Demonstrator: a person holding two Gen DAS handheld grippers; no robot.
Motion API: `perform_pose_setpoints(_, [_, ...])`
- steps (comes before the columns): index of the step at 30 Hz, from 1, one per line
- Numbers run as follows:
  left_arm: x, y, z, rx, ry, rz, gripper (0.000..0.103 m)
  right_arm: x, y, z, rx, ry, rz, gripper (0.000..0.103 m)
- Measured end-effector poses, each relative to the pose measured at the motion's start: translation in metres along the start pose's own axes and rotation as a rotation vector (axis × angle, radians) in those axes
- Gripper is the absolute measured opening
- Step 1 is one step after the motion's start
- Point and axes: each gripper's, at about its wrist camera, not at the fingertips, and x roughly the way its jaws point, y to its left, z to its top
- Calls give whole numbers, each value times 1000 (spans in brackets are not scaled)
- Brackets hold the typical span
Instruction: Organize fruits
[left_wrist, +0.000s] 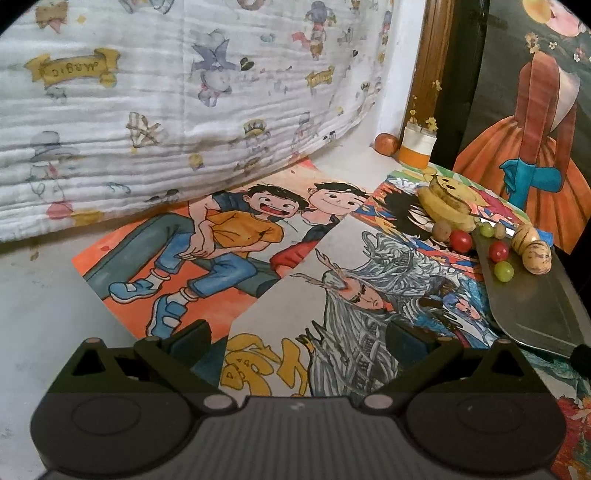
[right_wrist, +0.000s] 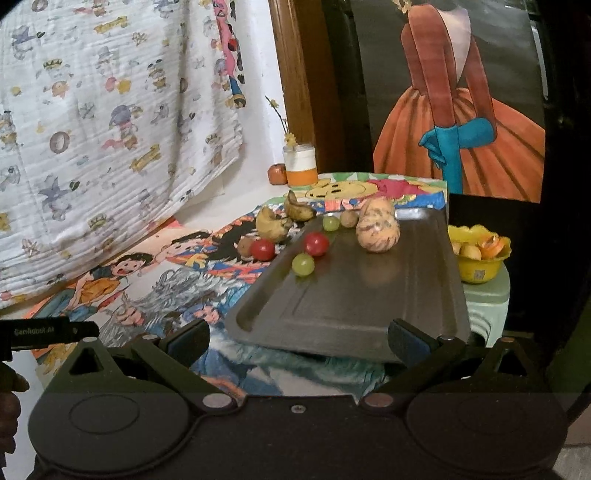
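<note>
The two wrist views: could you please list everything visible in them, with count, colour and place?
metal tray: one, grey, on the drawings at right
striped fruits: two, tan, far end of the tray
cherry tomatoes: two, red, one on the tray, one just off its left edge
grapes: two, green, on the tray
bananas: two, yellow and browned, beyond the tray's far-left corner
jar: one, white and orange, by the wall
yellow bowl: one, right of the tray, holding peel
drawings: several, colourful, covering the table
left gripper: jaws open, empty
right gripper: jaws open, empty
</note>
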Motion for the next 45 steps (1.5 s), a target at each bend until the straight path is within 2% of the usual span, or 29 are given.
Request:
perform_pose_setpoints(10, [14,-13,16,47,-13,-18,103,20,-21,30,-33,-39,10,102])
perform_pose_setpoints(18, [42,-32,48,126,-37,-60,103,40,-30,56,-196,-69,-5,102])
perform_pose_setpoints(24, [68,-42,69,154,-33,-113,103,57,-41,66,-227,-80,-16,102])
perform_pose_setpoints(27, [79,-50,76,202,-46,-142,103,66,-43,70,-239,-73,2,102])
perform_pose_setpoints(31, [98,-62,84,323,-53,-194,103,76,-40,70,-297,-57,19,102])
perform_pose_setpoints(37, [117,-67,87,493,-85,-225,103,86,-32,66,-359,-33,42,102])
perform_pose_setpoints(40, [121,-68,87,534,-89,-247,103,92,-29,69,-389,-30,42,102])
perform_pose_setpoints(45, [127,-72,87,539,-86,-293,103,101,-24,89,-450,-50,51,102])
